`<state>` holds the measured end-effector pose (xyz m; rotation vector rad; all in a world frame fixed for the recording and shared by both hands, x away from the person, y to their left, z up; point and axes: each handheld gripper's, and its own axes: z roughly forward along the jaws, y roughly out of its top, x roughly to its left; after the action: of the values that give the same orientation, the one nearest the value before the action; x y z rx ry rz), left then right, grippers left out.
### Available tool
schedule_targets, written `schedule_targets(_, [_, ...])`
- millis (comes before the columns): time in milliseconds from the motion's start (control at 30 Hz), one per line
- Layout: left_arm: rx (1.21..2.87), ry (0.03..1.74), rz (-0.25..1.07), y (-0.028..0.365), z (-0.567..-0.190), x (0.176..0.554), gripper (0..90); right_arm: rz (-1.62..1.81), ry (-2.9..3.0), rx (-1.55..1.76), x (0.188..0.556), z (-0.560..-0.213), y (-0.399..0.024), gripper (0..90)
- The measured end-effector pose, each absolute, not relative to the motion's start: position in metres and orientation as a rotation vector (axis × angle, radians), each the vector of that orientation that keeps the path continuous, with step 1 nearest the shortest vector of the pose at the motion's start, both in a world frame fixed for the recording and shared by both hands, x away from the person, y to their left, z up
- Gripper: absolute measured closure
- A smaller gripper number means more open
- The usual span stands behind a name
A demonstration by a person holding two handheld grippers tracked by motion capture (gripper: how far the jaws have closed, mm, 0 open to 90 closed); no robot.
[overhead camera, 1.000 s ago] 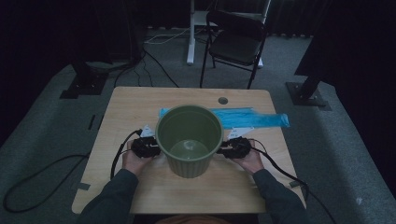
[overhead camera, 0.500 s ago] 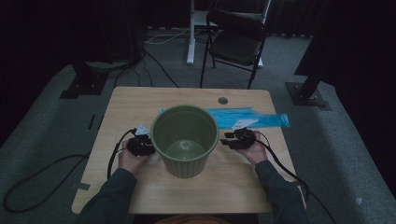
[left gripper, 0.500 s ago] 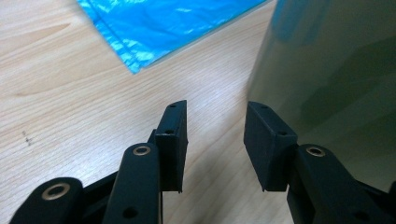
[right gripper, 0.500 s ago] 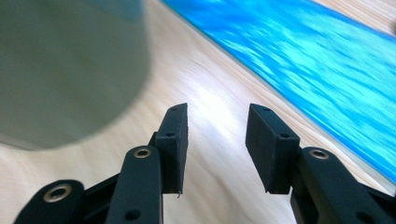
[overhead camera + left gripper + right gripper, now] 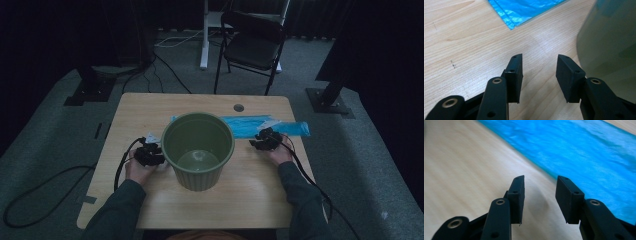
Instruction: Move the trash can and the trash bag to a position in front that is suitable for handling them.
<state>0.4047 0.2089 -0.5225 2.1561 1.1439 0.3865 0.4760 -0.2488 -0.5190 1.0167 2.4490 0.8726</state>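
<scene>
Dim studio flooring and a black folding chair point(image 5: 252, 47) lie beyond the wooden table point(image 5: 150, 107) on which the work takes place. At the table's centre stands the green ribbed bucket point(image 5: 198, 150), upright and empty, which serves as landmark. Behind the bucket, and extending to its right, lies the flat blue plastic bag point(image 5: 287, 127). The left gripper point(image 5: 152, 155) sits just beside the bucket's left wall; its jaws have just been opening and now stand apart with nothing between them, bare table showing in the gap in the left gripper view. The right gripper point(image 5: 262, 140) is to the right of the bucket at the bag's near edge, jaws likewise apart and empty, with the bag point(image 5: 599, 157) directly ahead in the right gripper view. The step in hand appears to be picking up the bag. Recommended procedure: lower one jaw flat to the table, slide it under the bag's edge, then close firmly on the film. Keep the left gripper near the bucket to steady it.
</scene>
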Motion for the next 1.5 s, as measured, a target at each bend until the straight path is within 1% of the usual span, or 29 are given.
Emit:
schedule_targets(233, [2.171, 1.175, 0.376, 0.211, -0.527, 0.409, 55.8, 0.778, 2.408, 1.077, 0.493, -0.522, -0.260, 55.1])
schedule_targets(400, [2.179, 1.181, 0.376, 0.211, -0.530, 0.412, 55.5, 0.776, 2.389, 1.116, 0.503, -0.523, -0.266, 53.7])
schedule_targets(767, [2.178, 1.171, 0.380, 0.209, -0.530, 0.412, 54.3, 0.756, 2.422, 1.167, 0.518, -0.527, -0.267, 52.1])
schedule_targets(933, [2.181, 1.168, 0.383, 0.208, -0.530, 0.411, 53.4, 0.774, 2.441, 1.180, 0.521, -0.527, -0.265, 53.3])
schedule_targets(1000, [2.183, 1.166, 0.385, 0.208, -0.530, 0.412, 53.2, 0.813, 2.458, 1.213, 0.524, -0.527, -0.268, 59.6])
schedule_targets(1200, [2.186, 1.163, 0.388, 0.207, -0.530, 0.412, 52.3, 0.784, 2.467, 1.209, 0.523, -0.525, -0.268, 80.6])
schedule_targets(1233, [2.186, 1.163, 0.388, 0.207, -0.530, 0.412, 52.2, 0.784, 2.467, 1.209, 0.523, -0.525, -0.268, 80.6])
schedule_targets(1300, [2.189, 1.161, 0.389, 0.206, -0.530, 0.412, 52.2, 0.764, 2.475, 1.189, 0.520, -0.525, -0.266, 86.6])
schedule_targets(1333, [2.189, 1.161, 0.389, 0.206, -0.530, 0.412, 52.0, 0.764, 2.475, 1.189, 0.520, -0.525, -0.266, 86.6])
schedule_targets(1367, [2.188, 1.160, 0.389, 0.206, -0.531, 0.412, 51.8, 0.721, 2.494, 1.155, 0.515, -0.523, -0.263, 88.8])
schedule_targets(1500, [2.192, 1.158, 0.389, 0.206, -0.530, 0.411, 51.7, 0.707, 2.509, 1.139, 0.507, -0.522, -0.262, 89.0])
